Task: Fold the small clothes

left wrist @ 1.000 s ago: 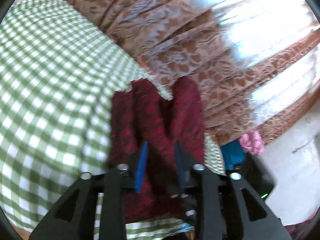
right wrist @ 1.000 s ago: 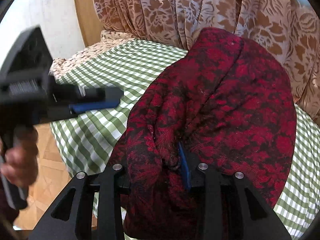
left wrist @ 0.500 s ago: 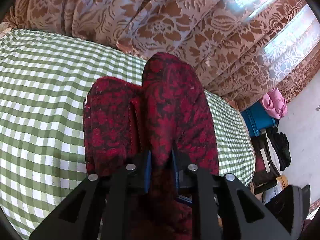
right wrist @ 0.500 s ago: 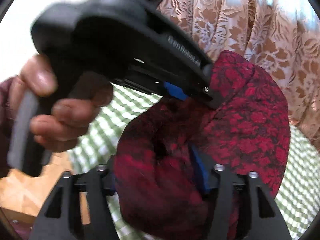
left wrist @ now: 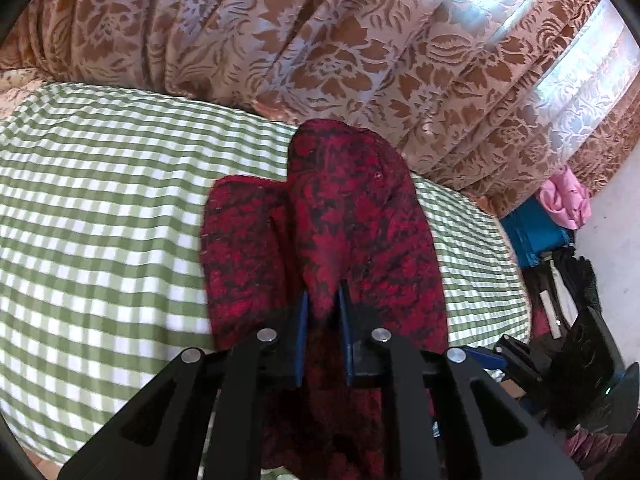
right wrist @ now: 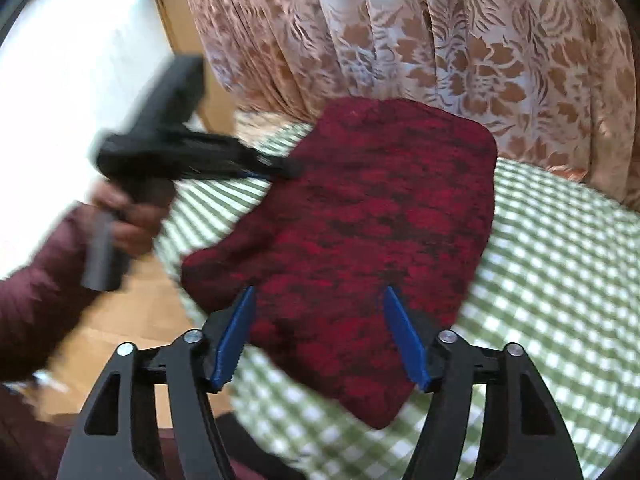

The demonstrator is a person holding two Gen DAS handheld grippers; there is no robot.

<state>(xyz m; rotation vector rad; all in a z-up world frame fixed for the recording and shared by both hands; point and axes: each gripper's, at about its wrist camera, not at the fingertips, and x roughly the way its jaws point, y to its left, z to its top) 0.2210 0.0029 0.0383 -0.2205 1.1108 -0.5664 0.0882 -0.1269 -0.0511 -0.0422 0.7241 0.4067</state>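
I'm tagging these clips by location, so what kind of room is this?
Probably a bedroom at home: a green checked sheet covers what looks like a bed, floral curtains hang behind it, and clothes are piled by the wall.

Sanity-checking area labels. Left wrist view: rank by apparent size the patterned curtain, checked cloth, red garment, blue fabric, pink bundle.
1. patterned curtain
2. checked cloth, nearly as large, so the top two are close
3. red garment, enlarged by nearness to the camera
4. blue fabric
5. pink bundle, not far behind the blue
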